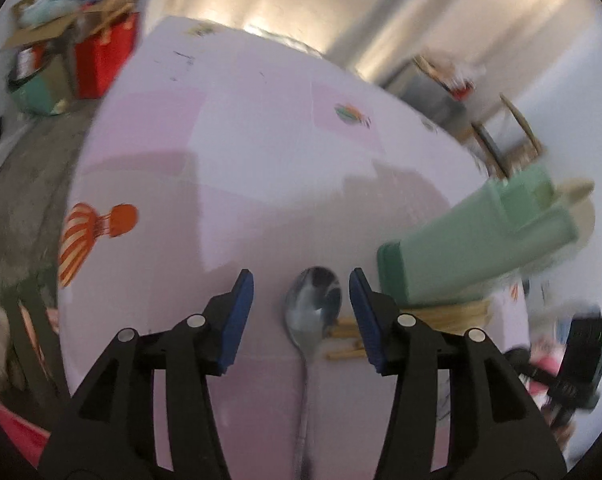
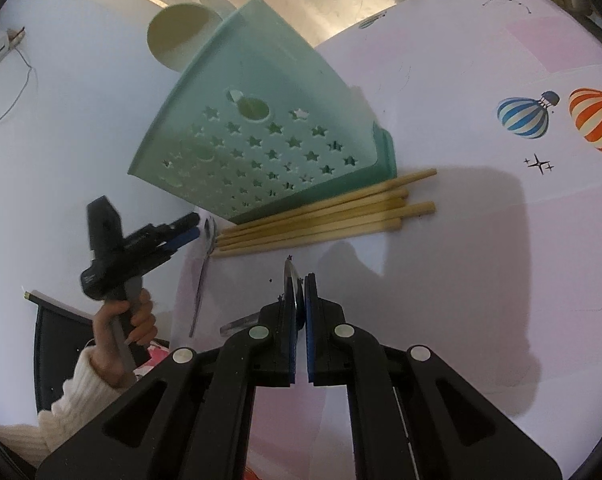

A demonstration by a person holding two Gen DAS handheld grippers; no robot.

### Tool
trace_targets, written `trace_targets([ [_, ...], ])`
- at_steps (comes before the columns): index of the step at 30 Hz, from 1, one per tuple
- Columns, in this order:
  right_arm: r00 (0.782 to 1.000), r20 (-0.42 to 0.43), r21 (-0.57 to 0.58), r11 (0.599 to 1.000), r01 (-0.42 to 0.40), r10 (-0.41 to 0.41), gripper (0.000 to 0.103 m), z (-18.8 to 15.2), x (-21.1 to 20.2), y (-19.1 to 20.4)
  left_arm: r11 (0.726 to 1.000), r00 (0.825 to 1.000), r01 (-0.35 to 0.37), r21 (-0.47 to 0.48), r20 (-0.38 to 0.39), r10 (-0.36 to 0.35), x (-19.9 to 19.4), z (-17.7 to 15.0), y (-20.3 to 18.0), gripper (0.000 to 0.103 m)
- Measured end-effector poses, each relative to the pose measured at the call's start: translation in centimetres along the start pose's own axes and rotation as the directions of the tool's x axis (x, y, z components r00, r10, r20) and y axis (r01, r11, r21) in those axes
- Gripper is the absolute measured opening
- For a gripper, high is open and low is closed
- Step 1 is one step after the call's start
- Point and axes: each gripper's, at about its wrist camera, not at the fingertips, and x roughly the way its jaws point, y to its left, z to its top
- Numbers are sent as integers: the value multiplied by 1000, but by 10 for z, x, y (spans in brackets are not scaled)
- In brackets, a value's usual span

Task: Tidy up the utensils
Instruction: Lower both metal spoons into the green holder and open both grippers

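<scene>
- Step in hand, as judged: utensils are being gathered beside the mint-green plastic utensil holder w/ star-shaped holes (image 2: 261, 136), which lies tipped on its side on the pale pink tablecloth w/ balloon prints (image 2: 481, 260); nothing is seen inside it yet.
- Left gripper (image 1: 301, 308): released. Jaws stand apart; the shiny metal spoon (image 1: 313, 308) lies on the cloth between the blue pads (image 1: 237, 320), touched by neither.
- Right gripper (image 2: 300, 312): clenched on a second thin metal utensil (image 2: 291, 280), its tip sticking out past the pads. Spoon or knife can't be told; the grey handle-like piece (image 2: 239, 325) left of the jaws is prob. its other end.
- Bundle of pale wooden chopsticks (image 2: 325, 216) lies on the cloth, tucked against the holder's lower edge, just right of the spoon's bowl.
- Next move, as judged: holder needs standing upright first, or items must be slid in through its mouth; the mouth faces away in the right wrist view, so approach angle is awkward. Spoon needs re-gripping at the handle.
- Counts: 2 metal utensils (1 on cloth, 1 held); approx. 6 chopsticks, ends overlap so exact no. is unsure; 1 holder; 1 cream plastic cup-like piece (image 2: 181, 36) behind it.
- Left gripper is held by a hand (image 2: 121, 324) in a white knit sleeve (image 2: 77, 392).
</scene>
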Motion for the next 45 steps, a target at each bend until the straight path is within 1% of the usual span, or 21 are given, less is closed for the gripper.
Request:
trace_targets([
  [1,1000,-3,2,1000,-1,1,4,0,1,-1,999,1000,17,27,-6,-17,4,1,0,47],
  [3,1000,-6,11,1000,1,0,4,-1,2,-3,997,1000,24,77,-14,-23,6,2,-5,45],
  [4,1000,-7,16,1000,0,0,4,-2,2,-4,994,999,36,104,-32,-33,8,2,-9,44],
  [5,1000,-6,19,1000,2,-2,4,-2,3,-6,992,999,32,119,-39,-27,11,2,-11,35],
  [6,1000,-6,21,1000,4,-4,4,-2,2,-7,991,999,20,134,-41,-15,13,1,-13,31],
  [7,1000,-6,23,1000,5,-5,4,-3,1,-8,989,999,3,149,-38,3,14,1,-15,23],
  [8,1000,-6,25,1000,6,-6,4,-3,0,-9,989,999,0,147,-41,7,16,1,-15,13],
  [11,1000,-5,25,1000,6,-6,4,-2,0,-9,996,999,29,83,-32,-26,13,-1,-5,5],
  [14,1000,11,17,1000,2,-2,4,0,-1,-6,998,1000,23,57,-2,-23,8,-3,1,0],
  [16,1000,29,2,1000,10,-11,4,2,-3,-2,999,999,23,29,26,-24,1,-3,4,0],
  [22,998,63,-16,1000,20,-19,4,5,-9,7,1000,995,-6,27,98,3,-25,-2,2,0],
  [25,997,75,0,1000,-7,7,4,7,-18,8,1000,991,-12,27,135,8,-43,-1,-1,0],
  [27,996,81,5,1000,-24,24,4,8,-26,8,1000,986,4,23,169,-7,-59,0,-4,0],
  [31,991,126,2,999,-53,53,4,14,-55,14,997,967,67,45,243,-76,-100,7,-23,0],
  [34,981,174,10,996,-87,84,4,23,-76,19,987,942,119,111,302,-147,-135,16,-52,0],
  [36,971,213,12,994,-110,105,4,30,-93,20,975,919,167,147,335,-208,-158,25,-72,0],
  [37,966,233,13,993,-116,110,4,33,-101,21,972,911,178,156,346,-223,-164,27,-78,0],
  [38,962,246,11,992,-126,119,4,35,-107,23,966,899,194,171,363,-245,-174,32,-88,0],
  [42,942,300,14,986,-165,153,4,48,-131,29,954,866,234,188,406,-292,-187,53,-113,0],
  [43,938,308,13,985,-169,157,4,52,-135,31,954,860,227,194,419,-290,-185,62,-121,0],
  [45,931,327,2,985,-174,164,4,60,-143,35,958,858,204,203,433,-275,-176,74,-136,0],
])
